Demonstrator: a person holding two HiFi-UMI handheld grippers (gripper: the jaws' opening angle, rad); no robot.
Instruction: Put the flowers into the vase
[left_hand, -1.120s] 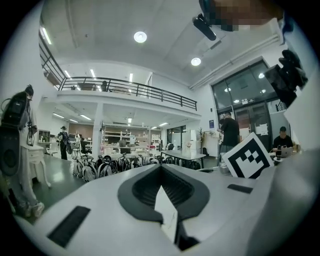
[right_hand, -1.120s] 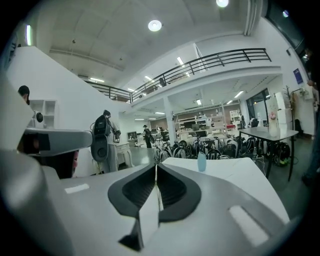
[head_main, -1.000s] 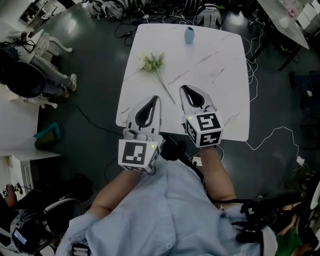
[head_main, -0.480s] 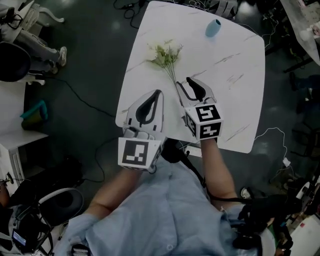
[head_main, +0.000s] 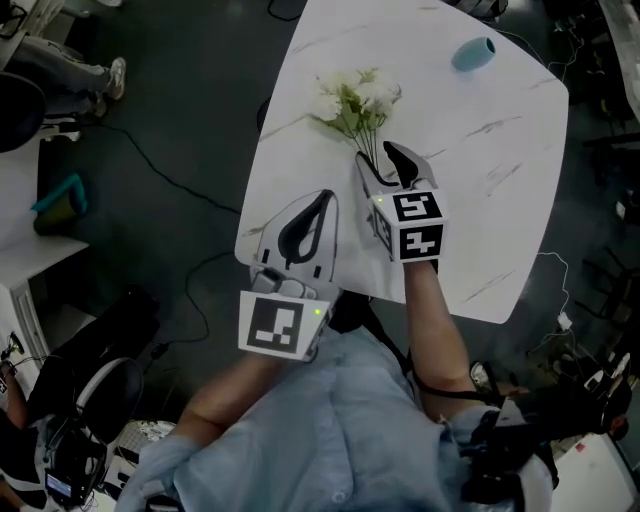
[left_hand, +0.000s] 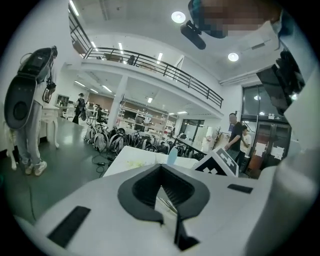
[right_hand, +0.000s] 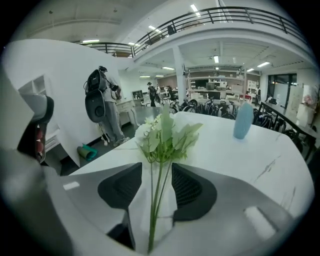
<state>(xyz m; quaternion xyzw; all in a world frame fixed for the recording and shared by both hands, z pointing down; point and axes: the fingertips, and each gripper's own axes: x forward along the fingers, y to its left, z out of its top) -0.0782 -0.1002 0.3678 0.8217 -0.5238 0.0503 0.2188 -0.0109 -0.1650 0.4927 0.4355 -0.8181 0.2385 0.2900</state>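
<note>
- right gripper (head_main: 375, 156): fingers released, gap wide; stems of flowers (head_main: 358, 98) run between them, clear of both pads
- left gripper (head_main: 325, 196): fingers clenched tip to tip on nothing; lower centre of head view
- vase (head_main: 473, 53): upright, upper right; inside not visible
- flowers lie on table (head_main: 480, 200); heads upper centre, past right fingertips, well apart from vase

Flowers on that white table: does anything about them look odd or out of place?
Only that the flowers lie flat on the table, apart from the upright blue vase. The right gripper's open jaws straddle their stems. Nothing looks spilled or broken.
</note>
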